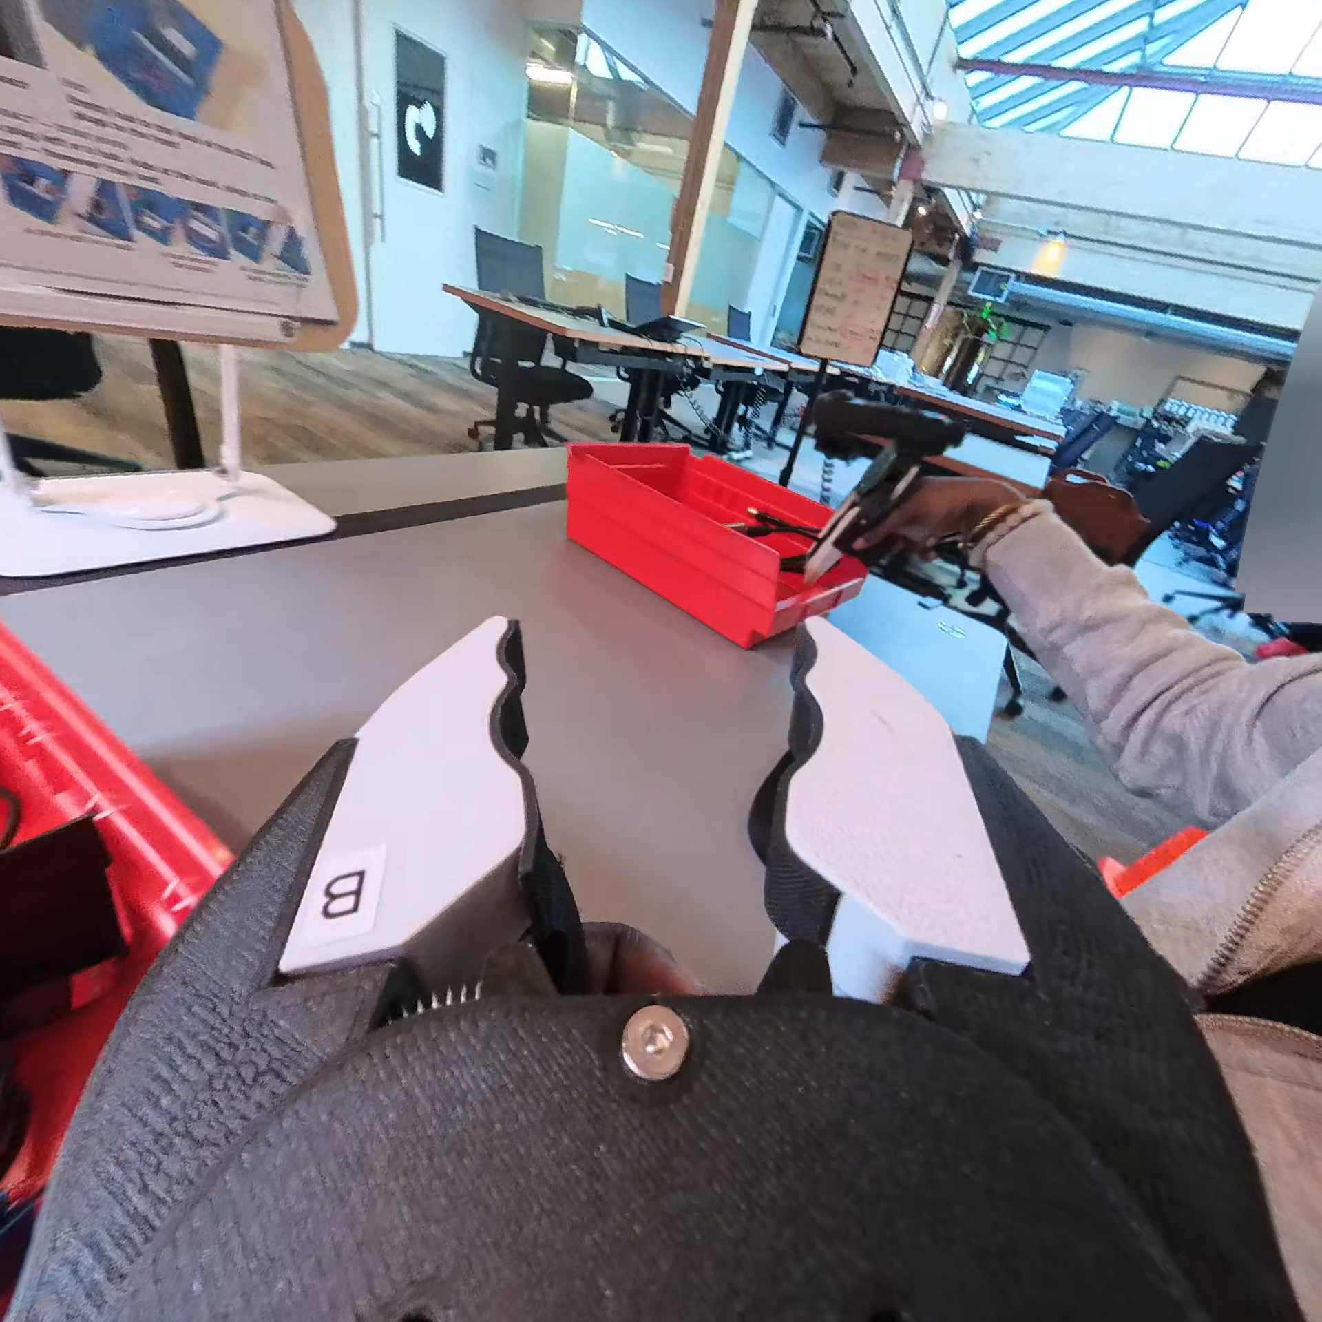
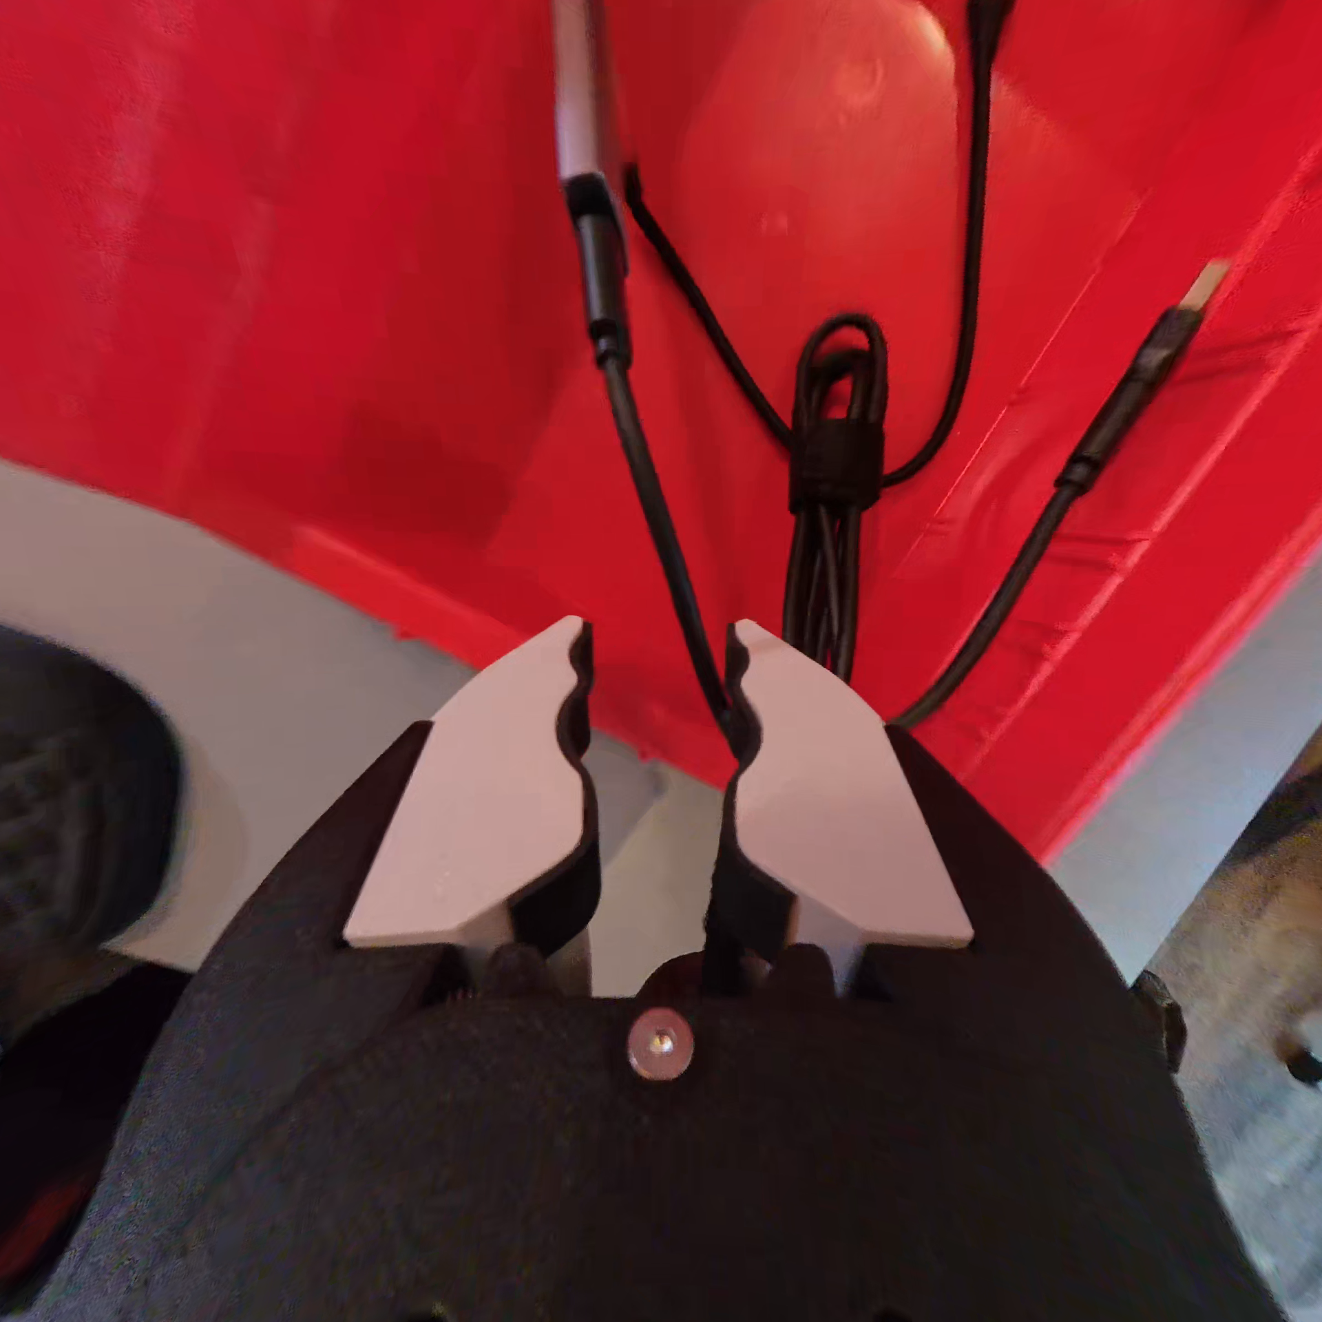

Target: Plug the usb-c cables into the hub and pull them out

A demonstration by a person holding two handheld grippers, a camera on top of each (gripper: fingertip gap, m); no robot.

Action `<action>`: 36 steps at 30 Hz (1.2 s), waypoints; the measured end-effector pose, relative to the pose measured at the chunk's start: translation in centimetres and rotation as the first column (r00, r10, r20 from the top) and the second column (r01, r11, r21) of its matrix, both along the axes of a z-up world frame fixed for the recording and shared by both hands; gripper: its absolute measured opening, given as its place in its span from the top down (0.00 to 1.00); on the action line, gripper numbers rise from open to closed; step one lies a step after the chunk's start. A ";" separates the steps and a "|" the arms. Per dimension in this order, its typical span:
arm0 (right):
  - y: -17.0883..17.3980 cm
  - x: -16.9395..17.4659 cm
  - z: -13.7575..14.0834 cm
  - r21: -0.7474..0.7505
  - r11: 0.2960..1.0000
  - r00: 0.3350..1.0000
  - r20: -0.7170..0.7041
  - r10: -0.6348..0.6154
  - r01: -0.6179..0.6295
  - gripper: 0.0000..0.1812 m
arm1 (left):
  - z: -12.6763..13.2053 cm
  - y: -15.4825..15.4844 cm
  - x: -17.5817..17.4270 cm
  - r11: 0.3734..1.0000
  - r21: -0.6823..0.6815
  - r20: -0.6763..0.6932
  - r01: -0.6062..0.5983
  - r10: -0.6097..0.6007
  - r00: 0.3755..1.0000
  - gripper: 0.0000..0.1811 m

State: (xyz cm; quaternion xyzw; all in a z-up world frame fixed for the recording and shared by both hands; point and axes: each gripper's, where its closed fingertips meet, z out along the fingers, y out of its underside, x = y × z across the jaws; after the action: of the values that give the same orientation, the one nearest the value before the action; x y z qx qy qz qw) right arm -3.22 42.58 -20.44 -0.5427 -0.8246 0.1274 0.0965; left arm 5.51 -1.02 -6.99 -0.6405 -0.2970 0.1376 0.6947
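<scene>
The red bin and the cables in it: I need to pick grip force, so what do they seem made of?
The red bin looks like moulded hard plastic, glossy, with ribbed walls and soft reflections. The black cables look rubber- or braid-jacketed, matte; one loose plug has a shiny tip, probably metal. The right gripper is open over them.

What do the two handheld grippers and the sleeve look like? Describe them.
Left gripper and right gripper: textured black bodies, a silver screw each, pale grey fingers with wavy black pads. The left carries a white lettered sticker. Sleeve: light grey, with a gold bracelet.
</scene>
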 end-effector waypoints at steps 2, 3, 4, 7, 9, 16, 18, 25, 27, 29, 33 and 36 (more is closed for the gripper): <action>-1.2 0.1 2.7 -0.040 0.999 0.998 -0.065 0.012 -0.014 0.75 | 0.1 -1.2 -0.3 0.998 0.025 -0.007 -0.049 0.050 0.999 0.61; -1.6 -0.3 4.0 -0.047 0.999 0.993 -0.114 0.017 -0.022 0.73 | 0.2 -1.7 -0.6 0.997 0.037 -0.015 -0.071 0.071 0.997 0.61; -1.9 -1.0 5.1 -0.043 0.999 0.985 -0.171 0.024 -0.031 0.71 | 0.3 -2.0 -0.8 0.996 0.045 -0.025 -0.077 0.078 0.997 0.61; -3.0 -3.5 6.4 -0.020 0.997 0.965 -0.255 0.062 -0.069 0.70 | 0.1 -2.4 -1.4 0.995 0.054 -0.018 -0.083 0.084 0.996 0.61; -3.5 -4.8 5.4 0.020 0.995 0.971 -0.217 0.101 -0.099 0.73 | 0.1 -2.6 -1.7 0.992 0.083 -0.016 -0.090 0.092 0.996 0.61; -4.6 -7.5 2.0 0.102 0.972 0.978 0.010 0.210 -0.210 0.84 | -0.3 -3.4 -2.5 0.989 0.084 -0.003 -0.122 0.123 0.992 0.62; -4.6 -7.9 1.5 0.143 0.959 0.969 0.075 0.237 -0.246 0.87 | -0.4 -3.6 -2.7 0.987 0.100 0.006 -0.126 0.126 0.992 0.62; -4.6 -10.7 4.1 0.113 0.983 0.984 -0.087 0.155 -0.145 0.95 | -0.9 -3.9 -3.1 0.985 0.107 0.023 -0.132 0.130 0.991 0.62; -3.9 -11.8 6.6 0.067 0.997 0.965 -0.256 0.055 -0.039 0.95 | -1.0 -4.2 -3.3 0.983 0.103 0.019 -0.151 0.149 0.989 0.62; -3.3 -12.5 8.8 0.029 0.999 0.913 -0.406 -0.028 0.044 0.95 | -1.0 -4.4 -3.4 0.981 0.120 0.026 -0.154 0.152 0.988 0.62; -2.7 -12.9 9.0 0.160 0.978 0.809 -0.587 -0.013 0.132 0.94 | -1.2 -4.1 -3.4 0.979 0.148 0.046 -0.142 0.137 0.989 0.63; -4.0 -12.6 4.9 0.262 0.959 0.810 -0.582 0.069 0.107 0.94 | -1.2 -3.8 -3.3 0.981 0.134 0.039 -0.137 0.133 0.990 0.63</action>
State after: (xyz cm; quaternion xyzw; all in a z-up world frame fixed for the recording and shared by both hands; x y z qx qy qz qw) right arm -15.82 38.54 -15.54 -0.4658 -0.7586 0.1683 0.4234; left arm 2.25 -4.80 -8.14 -0.5717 -0.3589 0.1542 0.7215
